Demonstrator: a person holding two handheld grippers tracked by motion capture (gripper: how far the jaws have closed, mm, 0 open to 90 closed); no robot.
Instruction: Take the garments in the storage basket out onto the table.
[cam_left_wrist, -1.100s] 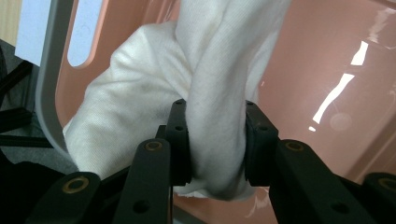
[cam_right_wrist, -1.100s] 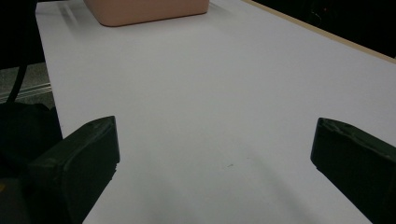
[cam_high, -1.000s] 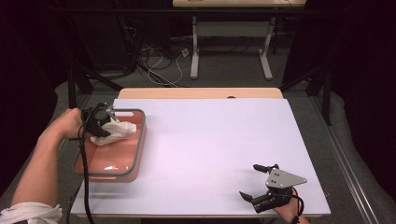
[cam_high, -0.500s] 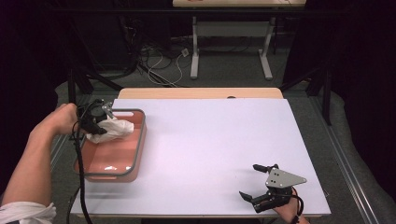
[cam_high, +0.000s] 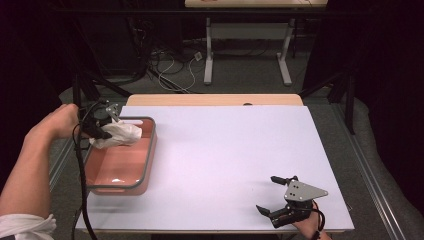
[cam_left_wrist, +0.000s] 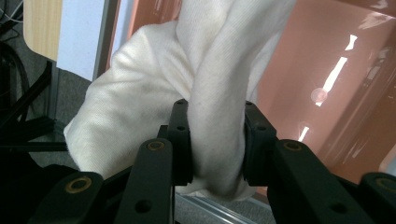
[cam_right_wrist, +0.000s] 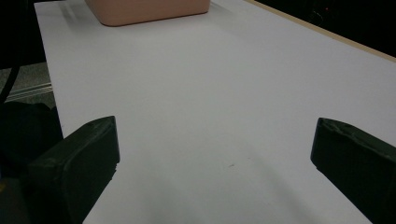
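A crumpled white cloth (cam_high: 119, 134) hangs over the far left corner of the pink bin (cam_high: 120, 165) at the table's left edge. My left gripper (cam_high: 102, 126) is shut on the cloth, and in the left gripper view a thick fold of that cloth (cam_left_wrist: 212, 116) is squeezed between the two black jaws above the bin's floor (cam_left_wrist: 322, 88). Near the front right corner of the table my right gripper (cam_high: 274, 195) stands open over the bare white tabletop (cam_right_wrist: 219, 93), nothing between its jaws.
The bin (cam_right_wrist: 149, 9) sits far off in the right gripper view. A wooden strip (cam_high: 215, 100) borders the table's far edge. Cables and table legs (cam_high: 210, 55) lie on the floor beyond. A black cable (cam_high: 80, 170) trails down from my left gripper.
My left gripper has risen and drifted left toward the bin's far left corner, lifting the white cloth with it. The right gripper has stayed in place.
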